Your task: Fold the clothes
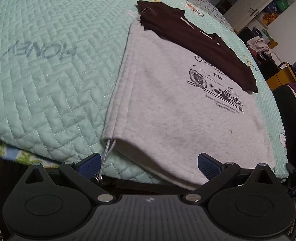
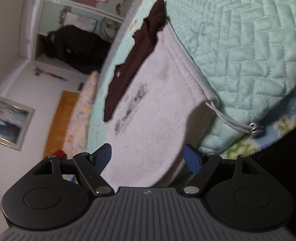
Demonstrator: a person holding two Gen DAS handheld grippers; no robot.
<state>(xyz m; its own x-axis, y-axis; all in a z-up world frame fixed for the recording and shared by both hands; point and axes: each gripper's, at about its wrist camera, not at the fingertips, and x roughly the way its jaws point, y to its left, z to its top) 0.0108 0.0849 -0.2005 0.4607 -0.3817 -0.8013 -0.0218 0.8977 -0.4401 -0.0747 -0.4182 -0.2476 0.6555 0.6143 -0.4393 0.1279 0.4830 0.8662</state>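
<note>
A light grey garment [image 1: 178,110] with a dark print and "1966" lies flat on the mint quilted bedspread [image 1: 47,70], its near hem hanging over the bed edge. A dark brown garment [image 1: 188,34] lies across its far end. A grey drawstring [image 1: 107,152] with a metal tip dangles from the hem's corner. My left gripper [image 1: 149,157] is open, its blue pads on either side of the hem without pressing it. In the right wrist view the grey garment [image 2: 158,100], brown garment [image 2: 131,64] and drawstring [image 2: 232,123] show again. My right gripper [image 2: 147,147] is open over the hem.
A blue and green fleece blanket [image 1: 17,156] peeks out under the bedspread. White cabinets [image 1: 248,6] and piled belongings stand beyond the bed. In the right wrist view there are shelves with a dark shape [image 2: 75,46], a framed picture [image 2: 7,120] and a wooden panel [image 2: 61,120].
</note>
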